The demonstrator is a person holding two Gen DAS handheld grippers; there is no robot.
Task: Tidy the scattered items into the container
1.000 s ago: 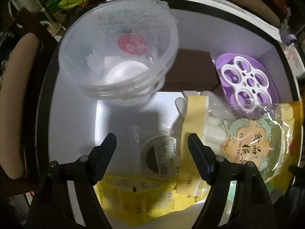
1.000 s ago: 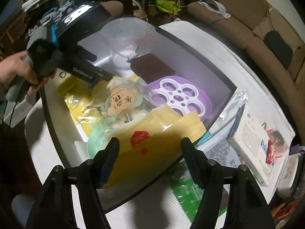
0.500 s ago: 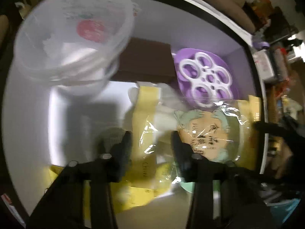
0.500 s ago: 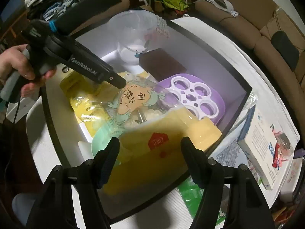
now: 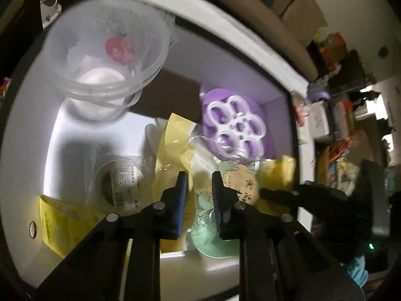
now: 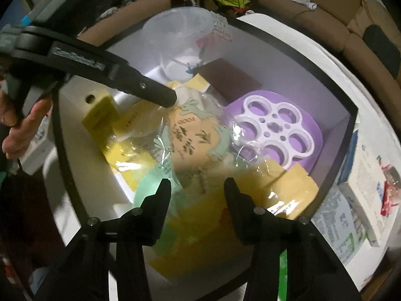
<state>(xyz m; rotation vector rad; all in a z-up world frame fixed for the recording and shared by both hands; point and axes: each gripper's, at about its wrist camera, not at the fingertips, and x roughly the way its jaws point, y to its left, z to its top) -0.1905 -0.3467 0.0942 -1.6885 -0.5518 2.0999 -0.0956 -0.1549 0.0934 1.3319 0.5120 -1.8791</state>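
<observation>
A black-rimmed white box (image 6: 349, 115) holds a clear plastic tub (image 5: 105, 47), a brown block (image 6: 230, 80), a purple mould (image 6: 278, 130), a tape roll (image 5: 120, 180), yellow packets (image 5: 65, 223) and a clear bag with a tan dragon label (image 6: 193, 140). My left gripper (image 5: 199, 175) is nearly closed over the edge of that bag (image 5: 240, 183) inside the box; it shows in the right wrist view (image 6: 168, 97) too. Whether it pinches the film I cannot tell. My right gripper (image 6: 198, 183) is open and empty above the bag's near end and a yellow envelope (image 6: 283, 183).
A white printed box (image 6: 368, 190) and papers lie on the table right of the container. A green packet (image 6: 283, 258) lies at the box's near edge. Sofa cushions (image 6: 325, 30) and clutter ring the table. A hand (image 6: 15, 120) holds the left gripper.
My left gripper moved right from over the tape roll to the dragon-label bag and its jaws closed from wide open to a narrow gap. My right gripper came closer over the bag and narrowed slightly.
</observation>
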